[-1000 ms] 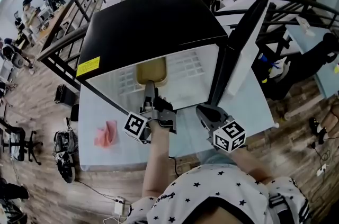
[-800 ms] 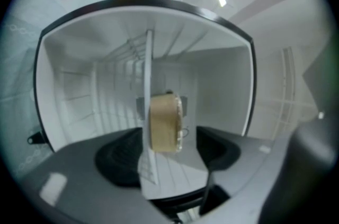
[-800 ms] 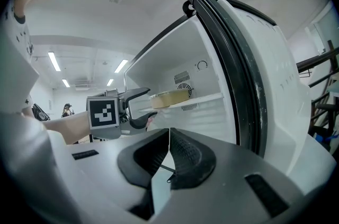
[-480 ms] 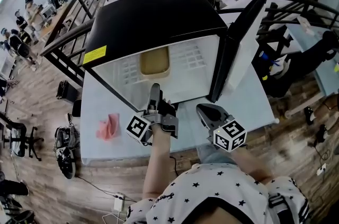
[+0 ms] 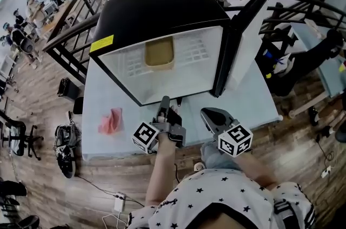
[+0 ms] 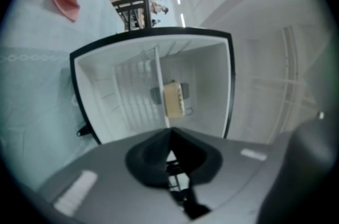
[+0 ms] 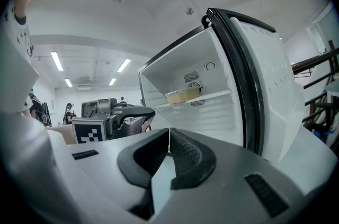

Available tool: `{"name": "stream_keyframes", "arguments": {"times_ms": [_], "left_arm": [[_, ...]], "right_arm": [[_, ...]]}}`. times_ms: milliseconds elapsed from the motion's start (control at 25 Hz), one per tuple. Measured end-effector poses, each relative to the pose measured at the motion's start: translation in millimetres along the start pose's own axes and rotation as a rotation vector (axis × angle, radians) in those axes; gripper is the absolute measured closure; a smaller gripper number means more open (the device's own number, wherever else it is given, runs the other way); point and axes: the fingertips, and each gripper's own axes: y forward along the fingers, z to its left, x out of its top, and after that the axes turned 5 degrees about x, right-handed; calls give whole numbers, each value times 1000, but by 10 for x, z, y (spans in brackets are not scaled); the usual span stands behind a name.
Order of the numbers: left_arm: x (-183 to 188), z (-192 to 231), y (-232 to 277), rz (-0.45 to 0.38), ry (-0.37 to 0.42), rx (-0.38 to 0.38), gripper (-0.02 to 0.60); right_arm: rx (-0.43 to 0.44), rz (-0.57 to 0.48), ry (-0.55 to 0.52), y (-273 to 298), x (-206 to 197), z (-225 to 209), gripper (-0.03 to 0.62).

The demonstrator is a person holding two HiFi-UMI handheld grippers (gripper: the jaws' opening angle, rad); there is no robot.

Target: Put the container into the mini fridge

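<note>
**Container's in, door wide open**

My left claw (image 5: 164,101) has its jaws together. They've just been closing, w/ nothing between them. It sits low in front of the mini fridge (image 5: 162,11) opening & points into it. My right claw (image 5: 207,112) is pinched together too & empty, just beside the left one on the side nearer the door (image 5: 244,41).

The container (image 5: 160,53) lies flat on the wire shelf (image 5: 190,53) inside, toward the back wall & well apart from both claws. So the placing looks done to me. The door stands swung out to the right, so prob. only the closing is left.

What could go wrong:
- Both claws are right at the opening. If I swing the door w/o backing off, it could catch on a claw.
- A closed claw gives only a narrow tip to push with, so it may slip off the door edge & bang the frame.
- A hard shove could slide the whole fridge on the tabletop (image 5: 105,93), or jolt the container along the shelf.

The pink cloth (image 5: 110,120) lies far left on the tabletop & is no issue.
</note>
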Motion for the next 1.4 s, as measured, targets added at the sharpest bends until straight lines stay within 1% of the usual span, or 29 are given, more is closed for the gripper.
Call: {"name": "stream_keyframes", "arguments": {"times_ms": [80, 160, 320, 440, 520, 680, 920, 1040, 1200, 1400], "left_arm": [[-46, 0, -86, 11, 42, 6, 575], [-94, -3, -170, 25, 107, 14, 575], [-241, -14, -331, 61, 290, 42, 575], [-357, 17, -485, 71, 459, 97, 575], [-438, 20, -592, 67, 558, 127, 575], [-637, 52, -833, 53, 701, 192, 575], [-1029, 73, -1244, 39, 813, 271, 577], [-1229, 62, -1454, 37, 864, 296, 577], [-1464, 51, -1703, 22, 882, 310, 577], [-1701, 89, -2004, 17, 873, 330, 575]], "right_arm": [[2, -3, -1, -64, 6, 41, 572], [8, -4, -4, -121, 5, 81, 572], [31, 7, -18, -209, -15, 161, 572], [54, 9, -18, -279, -25, 234, 572], [74, 11, -22, -338, -31, 290, 572], [118, 23, -33, -518, -60, 406, 572], [163, 43, -33, -889, -136, 549, 572], [186, 49, -36, -1074, -181, 648, 572], [214, 52, -42, -1297, -235, 752, 572], [223, 43, -42, -1566, -294, 846, 572]]}}
